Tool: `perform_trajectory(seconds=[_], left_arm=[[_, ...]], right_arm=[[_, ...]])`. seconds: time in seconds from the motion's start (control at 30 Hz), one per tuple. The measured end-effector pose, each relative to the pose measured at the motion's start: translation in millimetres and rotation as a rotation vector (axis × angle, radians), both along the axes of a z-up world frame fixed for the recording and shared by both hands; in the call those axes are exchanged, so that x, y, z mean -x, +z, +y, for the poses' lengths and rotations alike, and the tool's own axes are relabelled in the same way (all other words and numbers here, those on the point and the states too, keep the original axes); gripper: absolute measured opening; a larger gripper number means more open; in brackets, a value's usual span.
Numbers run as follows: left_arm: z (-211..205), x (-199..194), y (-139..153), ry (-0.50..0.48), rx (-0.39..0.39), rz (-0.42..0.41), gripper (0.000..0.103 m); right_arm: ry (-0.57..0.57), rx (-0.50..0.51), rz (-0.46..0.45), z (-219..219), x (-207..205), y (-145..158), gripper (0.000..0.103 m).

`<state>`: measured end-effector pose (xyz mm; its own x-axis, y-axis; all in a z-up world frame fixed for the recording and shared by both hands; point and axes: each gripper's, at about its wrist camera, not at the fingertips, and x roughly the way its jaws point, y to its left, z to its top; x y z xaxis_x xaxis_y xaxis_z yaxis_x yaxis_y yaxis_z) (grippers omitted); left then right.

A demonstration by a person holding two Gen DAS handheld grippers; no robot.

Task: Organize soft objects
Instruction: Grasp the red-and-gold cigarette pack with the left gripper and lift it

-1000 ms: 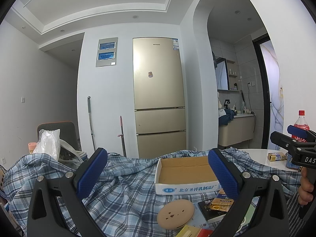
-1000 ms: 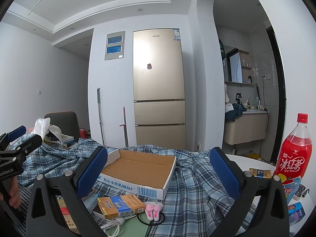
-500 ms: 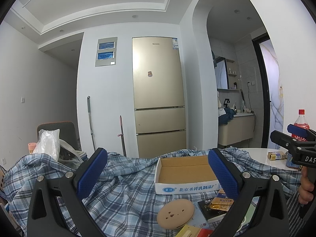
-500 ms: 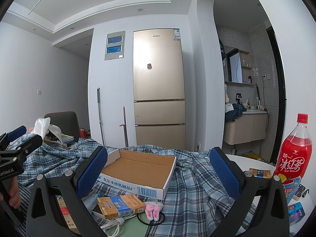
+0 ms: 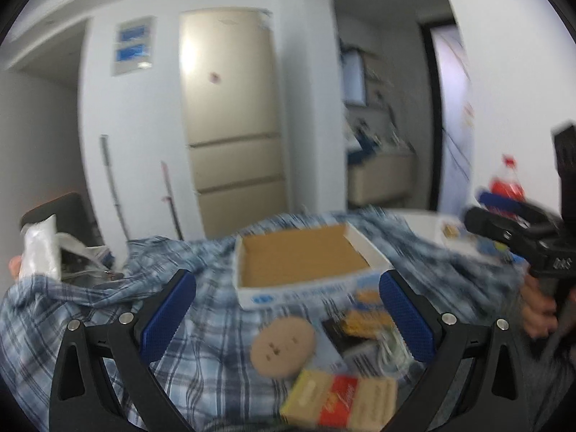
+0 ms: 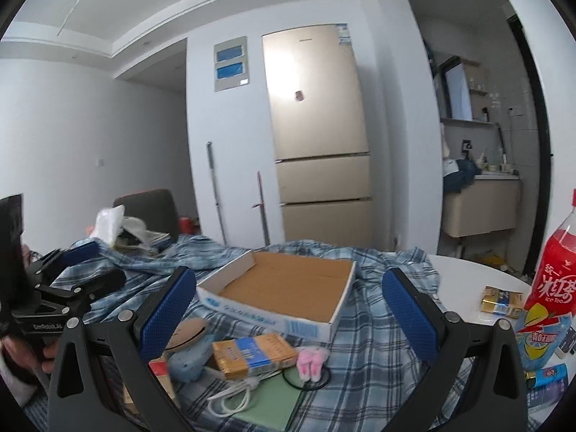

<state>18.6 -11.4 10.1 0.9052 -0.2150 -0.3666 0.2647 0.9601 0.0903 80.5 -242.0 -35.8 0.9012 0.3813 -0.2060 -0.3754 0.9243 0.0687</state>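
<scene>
A shallow cardboard box (image 5: pixel 302 264) (image 6: pixel 284 288) sits open and empty on the blue plaid cloth (image 5: pixel 90 309) (image 6: pixel 374 360). In front of it lie a round tan plush (image 5: pixel 282 345) (image 6: pixel 189 329), a blue soft item (image 6: pixel 187 358) and a small pink plush on a black ring (image 6: pixel 311 358). My left gripper (image 5: pixel 288 316) is open and empty above the tan plush. My right gripper (image 6: pixel 288 316) is open and empty above the clutter. Each gripper shows at the edge of the other's view, the right gripper at the right (image 5: pixel 504 223) and the left gripper at the left (image 6: pixel 79 270).
Gold and blue cartons (image 6: pixel 252 354) (image 5: pixel 367 318), a yellow-red pack (image 5: pixel 338 399), a white cable (image 6: pixel 237 394) and a green card (image 6: pixel 273 406) lie among the soft items. A red iced tea bottle (image 6: pixel 554 277) and small packs (image 6: pixel 502 300) stand at the right. A white bag (image 6: pixel 108 225) lies far left.
Both grippers have tilted down and moved forward over the clutter. The left wrist view is motion-blurred. Both sets of jaws stay open.
</scene>
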Motion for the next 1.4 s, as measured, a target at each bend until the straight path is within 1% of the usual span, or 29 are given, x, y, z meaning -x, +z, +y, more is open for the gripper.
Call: perform_trajectory(seconds=[0.03, 0.07, 0.1, 0.17, 0.2, 0.23, 0.33, 0.4, 0.43, 0.57, 0.7, 0.8, 0.9, 0.97, 1.0, 1.03, 1.17, 1.23, 1.27, 1.3, 1.33, 1.37, 1.4], left_arm=[[-4, 1, 0, -0.028, -0.034, 0.038, 0.103], [-7, -1, -1, -0.066, -0.049, 0.089, 0.103], [-7, -3, -4, -0.111, -0.041, 0.162, 0.103], [-4, -11, -10, -0.179, 0.017, 0.313, 0.103], [-4, -13, -13, -0.195, 0.029, 0.362, 0.103], [-4, -14, -17, -0.201, 0.021, 0.399, 0.103], [-8, -19, -25, -0.226, -0.036, 0.456, 0.103], [-6, -23, -31, -0.253, -0.009, 0.511, 0.103], [-6, -25, -33, -0.27, -0.009, 0.535, 0.103], [-15, -34, -47, -0.294, -0.1, 0.589, 0.103], [-23, -39, -61, -0.306, -0.151, 0.65, 0.103], [-26, -43, -71, -0.323, -0.154, 0.687, 0.103], [-30, -47, -80, -0.328, -0.165, 0.705, 0.103], [-31, -51, -85, -0.329, -0.152, 0.732, 0.099], [-31, -53, -87, -0.323, -0.144, 0.749, 0.094], [-30, -55, -91, -0.315, -0.137, 0.768, 0.092], [-34, -56, -95, -0.305, -0.144, 0.769, 0.091], [-35, -54, -95, -0.302, -0.142, 0.749, 0.09], [-35, -52, -91, -0.283, -0.136, 0.713, 0.09], [-35, -50, -87, -0.243, -0.139, 0.663, 0.09], [-34, -47, -80, -0.192, -0.145, 0.595, 0.09], [-32, -42, -72, -0.154, -0.128, 0.515, 0.09], [-29, -39, -65, -0.141, -0.096, 0.47, 0.09]], right_arm=[[0.016, 0.02, 0.002, 4, 2, 1, 0.103], [0.022, 0.03, 0.004, 6, 4, 3, 0.103], [0.039, 0.038, 0.016, 10, 5, 4, 0.103], [0.091, 0.039, 0.071, 17, 3, 4, 0.103], [0.114, 0.036, 0.103, 19, 1, 3, 0.103], [0.13, 0.035, 0.13, 23, -1, 2, 0.103], [0.127, 0.052, 0.172, 26, -6, -6, 0.103], [0.131, 0.054, 0.183, 25, -6, -9, 0.103], [0.129, 0.051, 0.188, 24, -7, -10, 0.103], [0.127, 0.046, 0.198, 20, -8, -9, 0.103], [0.123, 0.053, 0.19, 21, -7, -8, 0.103], [0.121, 0.06, 0.191, 21, -8, -8, 0.103], [0.122, 0.071, 0.19, 23, -7, -9, 0.103], [0.125, 0.078, 0.189, 24, -6, -9, 0.103], [0.125, 0.081, 0.186, 25, -6, -10, 0.103], [0.125, 0.083, 0.184, 26, -5, -9, 0.103], [0.12, 0.085, 0.181, 27, -5, -9, 0.103], [0.113, 0.085, 0.181, 27, -6, -10, 0.103], [0.108, 0.083, 0.183, 26, -6, -10, 0.103], [0.102, 0.081, 0.185, 26, -7, -10, 0.103], [0.092, 0.076, 0.186, 25, -8, -10, 0.103], [0.083, 0.071, 0.188, 23, -9, -11, 0.103], [0.075, 0.066, 0.192, 22, -10, -11, 0.103]])
